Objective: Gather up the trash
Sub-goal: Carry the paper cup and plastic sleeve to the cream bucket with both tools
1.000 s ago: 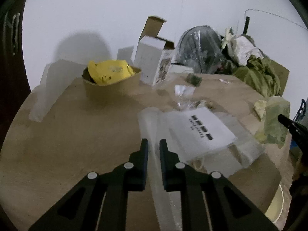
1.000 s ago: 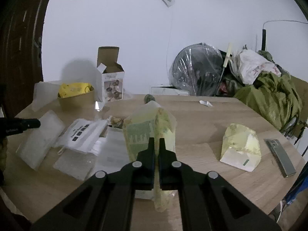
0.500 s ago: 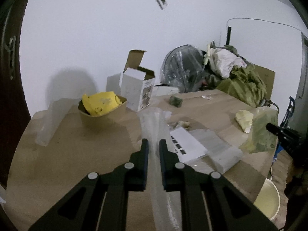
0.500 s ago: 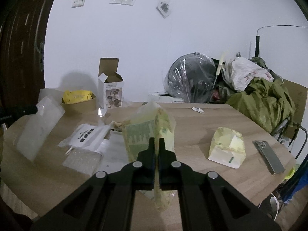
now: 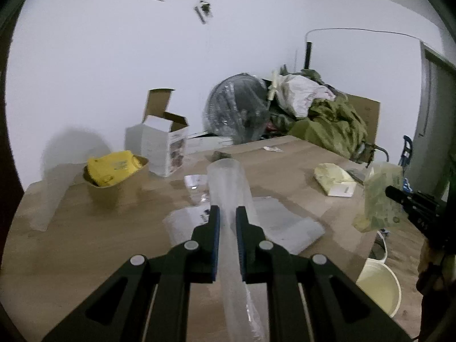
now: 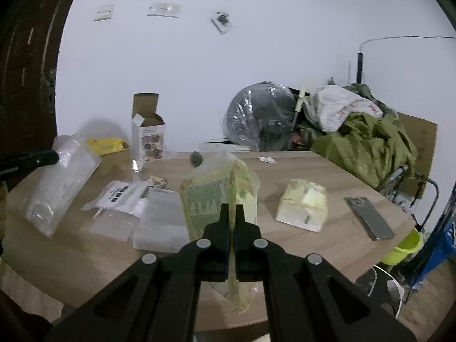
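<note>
Trash split between claws: left claw (image 5: 227,219) pinched clear plastic bag (image 5: 228,188), right claw (image 6: 232,216) pressed together on green printed wrapper (image 6: 219,196), both lifted over table (image 6: 299,176) near edge. Risks: slick film could slip from thin pinch; dangling ends might snag loose wrappers; phone (image 6: 369,218) near right edge might get swept along.

The clear plastic bag (image 5: 228,188) has risen off the counter (image 5: 85,228) — the crumpled green-yellow wrapper (image 6: 219,196) drifted toward the counter's near edge.
</note>
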Available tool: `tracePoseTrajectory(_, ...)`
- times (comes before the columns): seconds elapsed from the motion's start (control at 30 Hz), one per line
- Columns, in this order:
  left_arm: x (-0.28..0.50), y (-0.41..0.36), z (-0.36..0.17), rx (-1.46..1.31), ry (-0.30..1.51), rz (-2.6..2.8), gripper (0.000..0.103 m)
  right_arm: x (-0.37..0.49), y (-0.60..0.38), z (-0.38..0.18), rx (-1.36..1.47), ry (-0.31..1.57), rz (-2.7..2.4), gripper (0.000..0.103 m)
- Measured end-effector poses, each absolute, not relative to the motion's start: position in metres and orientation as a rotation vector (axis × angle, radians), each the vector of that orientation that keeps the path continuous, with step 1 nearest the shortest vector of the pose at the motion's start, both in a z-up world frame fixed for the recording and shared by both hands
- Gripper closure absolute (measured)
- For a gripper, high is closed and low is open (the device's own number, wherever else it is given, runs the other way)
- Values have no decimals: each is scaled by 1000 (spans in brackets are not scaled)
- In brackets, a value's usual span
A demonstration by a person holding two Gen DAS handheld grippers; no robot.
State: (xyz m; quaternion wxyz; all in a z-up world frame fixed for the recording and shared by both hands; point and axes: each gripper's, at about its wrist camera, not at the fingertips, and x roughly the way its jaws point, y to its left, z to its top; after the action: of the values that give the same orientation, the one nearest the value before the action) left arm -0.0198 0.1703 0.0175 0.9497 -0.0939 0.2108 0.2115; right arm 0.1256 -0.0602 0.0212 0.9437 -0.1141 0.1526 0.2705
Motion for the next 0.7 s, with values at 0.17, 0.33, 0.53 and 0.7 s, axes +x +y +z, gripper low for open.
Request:
tracePoseTrajectory(0.17, -6, 153, 19, -165, 431, 369, 93, 117, -86, 19, -212, 317, 501, 101)
tracePoseTrajectory(0.33, 9, 134, 20, -141, 434, 307, 93, 110, -109, 15, -191, 324, 455, 101)
tracePoseTrajectory(0.53, 30, 114, 15, -119, 448, 234, 93, 103, -140, 10, -167, 335, 394, 101)
tracePoseTrajectory(0.7, 48, 97, 9, -104, 465, 170, 93, 98, -164, 1, -144, 350, 344, 101)
